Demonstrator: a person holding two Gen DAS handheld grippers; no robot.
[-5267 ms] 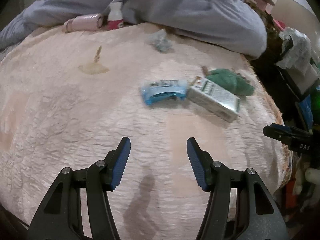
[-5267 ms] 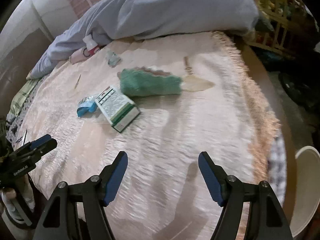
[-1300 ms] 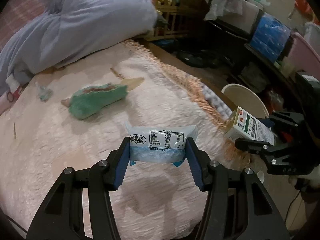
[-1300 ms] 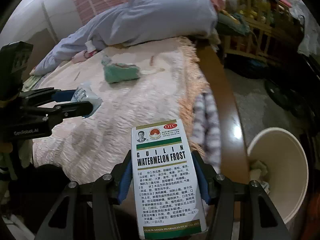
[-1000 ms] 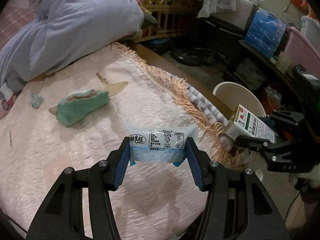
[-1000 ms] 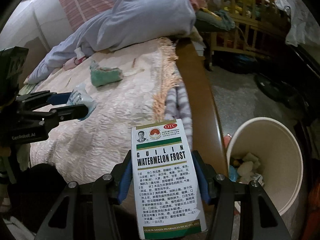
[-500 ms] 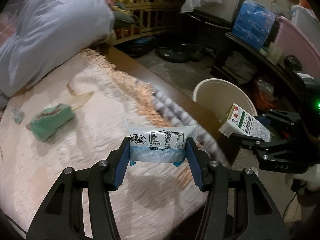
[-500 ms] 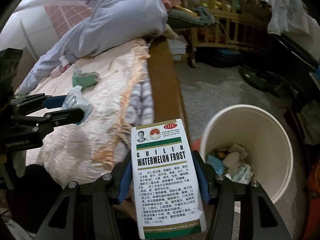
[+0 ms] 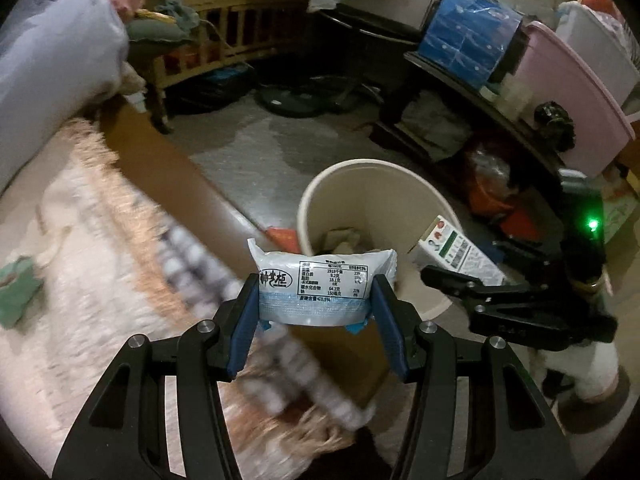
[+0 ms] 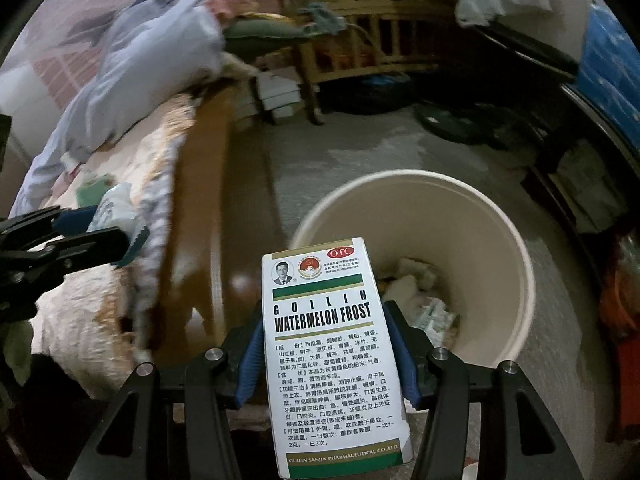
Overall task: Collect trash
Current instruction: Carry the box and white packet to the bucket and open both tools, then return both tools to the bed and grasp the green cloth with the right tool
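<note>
Both hand-held grippers are clamped, the left hand-held gripper [image 9: 316, 316] on a snack packet [image 9: 322, 280] and the right hand-held gripper [image 10: 326, 356] on a medicine box [image 10: 334, 356], short of the bin [image 10: 496, 256], so releasing early risks dropping them onto the floor [image 10: 352, 148].

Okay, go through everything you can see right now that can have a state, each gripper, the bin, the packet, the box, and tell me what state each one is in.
Left gripper: shut on the snack packet.
Snack packet: held upright, off the bed.
Right gripper: shut on the medicine box.
Medicine box: closed, held upright in front of the bin.
Trash bin: open-topped, upright on the floor, some trash at the bottom.
</note>
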